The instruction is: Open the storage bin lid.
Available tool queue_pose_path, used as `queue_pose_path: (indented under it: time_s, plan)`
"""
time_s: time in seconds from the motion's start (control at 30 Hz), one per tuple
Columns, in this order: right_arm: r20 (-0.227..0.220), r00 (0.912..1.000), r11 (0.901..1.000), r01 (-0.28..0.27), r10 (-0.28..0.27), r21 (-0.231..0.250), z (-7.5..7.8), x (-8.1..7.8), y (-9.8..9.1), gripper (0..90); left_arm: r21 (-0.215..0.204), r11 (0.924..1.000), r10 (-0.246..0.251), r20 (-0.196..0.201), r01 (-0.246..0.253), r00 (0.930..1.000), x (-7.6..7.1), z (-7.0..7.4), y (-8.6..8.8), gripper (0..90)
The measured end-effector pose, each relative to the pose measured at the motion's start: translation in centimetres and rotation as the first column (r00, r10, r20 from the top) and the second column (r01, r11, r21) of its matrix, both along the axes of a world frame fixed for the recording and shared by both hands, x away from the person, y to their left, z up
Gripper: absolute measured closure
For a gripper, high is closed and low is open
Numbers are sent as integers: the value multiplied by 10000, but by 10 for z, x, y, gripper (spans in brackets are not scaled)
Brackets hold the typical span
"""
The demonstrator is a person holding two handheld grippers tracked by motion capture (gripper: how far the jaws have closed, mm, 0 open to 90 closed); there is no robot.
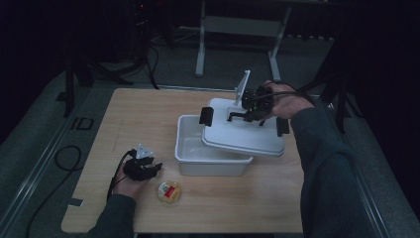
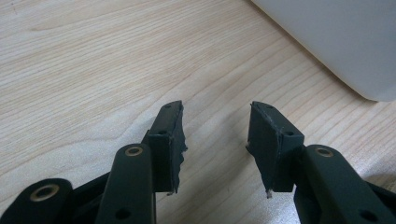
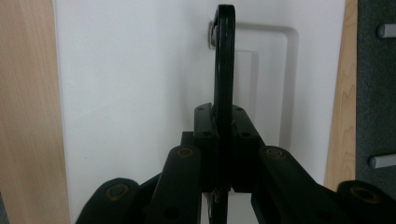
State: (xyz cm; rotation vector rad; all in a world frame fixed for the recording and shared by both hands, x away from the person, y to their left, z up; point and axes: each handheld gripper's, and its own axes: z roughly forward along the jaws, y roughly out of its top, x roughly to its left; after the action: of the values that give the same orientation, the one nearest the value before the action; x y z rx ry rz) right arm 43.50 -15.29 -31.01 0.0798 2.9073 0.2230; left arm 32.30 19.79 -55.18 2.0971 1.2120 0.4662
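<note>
A white bin (image 1: 198, 157) stands in the middle of the wooden table (image 1: 138, 114). Its white lid (image 1: 245, 136) lies askew over the bin's right part, tilted, with black clips (image 1: 206, 115) at its ends. My right gripper (image 1: 246, 113) is shut on the lid's black handle (image 1: 236, 115). In the right gripper view the jaws of that gripper (image 3: 224, 122) clamp the upright handle (image 3: 224, 56) over the lid (image 3: 135, 93). My left gripper (image 1: 156, 167) rests low at the front left, open and holding nothing (image 2: 215, 135), near the bin's corner (image 2: 336, 37).
A small round yellow container (image 1: 169, 191) with a red label sits on the table just right of the left hand. Behind the table stands a metal frame (image 1: 200, 44). Cables (image 1: 64, 158) lie on the floor at the left.
</note>
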Motion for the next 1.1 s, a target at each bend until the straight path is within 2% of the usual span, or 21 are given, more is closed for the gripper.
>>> queue_pose_path:
  time_s: [0.73, 1.1]
  plan:
    - [-95, 9987, 9987, 511, -510, 39, -6, 1, -27, 843, 33, 10000, -15, -44, 15, 10000, 1, -1, -1, 555]
    - [-134, 9968, 9966, 792, -790, 213, -7, 0, -44, 843, 94, 9999, -49, -79, 50, 10000, 1, -2, -2, 555]
